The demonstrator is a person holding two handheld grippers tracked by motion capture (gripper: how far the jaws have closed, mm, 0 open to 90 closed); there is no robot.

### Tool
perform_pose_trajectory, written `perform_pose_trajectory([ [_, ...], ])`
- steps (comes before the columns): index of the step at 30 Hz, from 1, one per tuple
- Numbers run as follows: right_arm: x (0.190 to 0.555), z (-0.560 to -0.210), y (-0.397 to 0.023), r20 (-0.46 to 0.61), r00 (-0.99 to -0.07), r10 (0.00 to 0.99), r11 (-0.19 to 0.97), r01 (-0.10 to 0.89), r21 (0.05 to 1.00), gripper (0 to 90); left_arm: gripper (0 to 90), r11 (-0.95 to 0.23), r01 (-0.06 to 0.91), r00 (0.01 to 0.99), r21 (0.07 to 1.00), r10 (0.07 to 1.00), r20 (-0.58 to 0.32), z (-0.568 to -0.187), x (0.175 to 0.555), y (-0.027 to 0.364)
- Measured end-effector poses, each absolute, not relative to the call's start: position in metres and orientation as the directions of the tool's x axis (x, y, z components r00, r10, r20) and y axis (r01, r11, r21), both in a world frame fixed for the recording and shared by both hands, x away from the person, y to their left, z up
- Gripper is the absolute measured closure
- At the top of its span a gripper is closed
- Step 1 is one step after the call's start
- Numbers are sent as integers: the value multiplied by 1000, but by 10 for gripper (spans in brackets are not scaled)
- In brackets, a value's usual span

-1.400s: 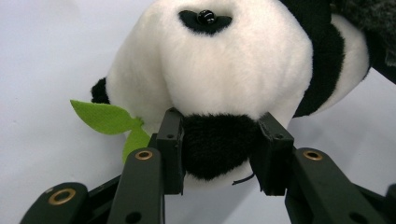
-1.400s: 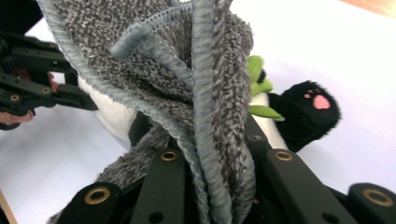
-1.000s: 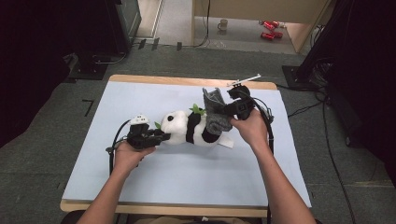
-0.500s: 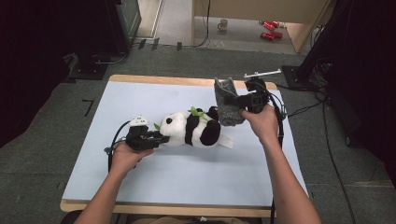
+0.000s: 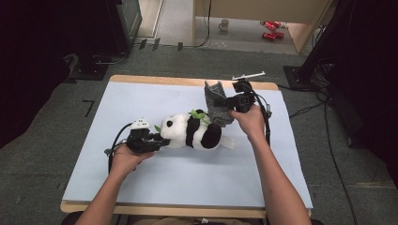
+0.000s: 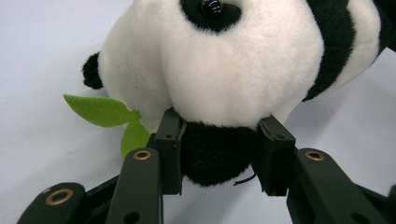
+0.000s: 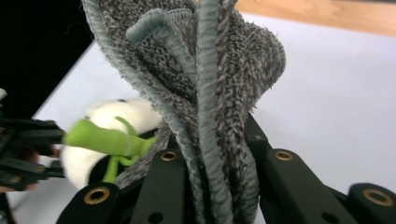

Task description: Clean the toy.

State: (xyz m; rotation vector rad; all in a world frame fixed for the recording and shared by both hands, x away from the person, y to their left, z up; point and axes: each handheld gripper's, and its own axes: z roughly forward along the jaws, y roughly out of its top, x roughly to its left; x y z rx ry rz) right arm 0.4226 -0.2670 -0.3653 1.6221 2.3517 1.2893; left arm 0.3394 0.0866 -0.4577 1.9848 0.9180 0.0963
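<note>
Jaws of the left gripper [image 6: 219,154] are pinching the toy panda's [image 5: 195,133] black ear, pinning it mid-mat; the right gripper [image 5: 233,101], clamped on a bunched grey cloth [image 5: 217,103], is swinging it back down beside the panda's rump, seemingly readying a wipe.

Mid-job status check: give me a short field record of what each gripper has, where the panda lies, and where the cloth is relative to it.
left gripper: shut on the panda's black ear
right gripper: shut on the grey cloth, bunched in folds
panda: lying on its side on the table, head toward the left gripper
cloth position: held up above the table, beside the panda's back end
bamboo sprig: green, on the panda's body
</note>
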Motion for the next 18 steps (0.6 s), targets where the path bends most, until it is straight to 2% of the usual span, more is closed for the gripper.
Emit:
perform_pose_trajectory([
  [3, 426, -379, -264, 401, -456, 794, 149, 786, 599, 767, 601, -301, 565, 719, 768, 636, -279, -458, 340, 87],
  [7, 424, -392, -272, 429, -437, 790, 114, 793, 599, 765, 601, -298, 563, 718, 771, 638, -278, -458, 339, 86],
  [18, 409, -404, -290, 427, -438, 791, 107, 787, 608, 765, 600, -292, 563, 715, 774, 641, -279, -458, 339, 86],
])
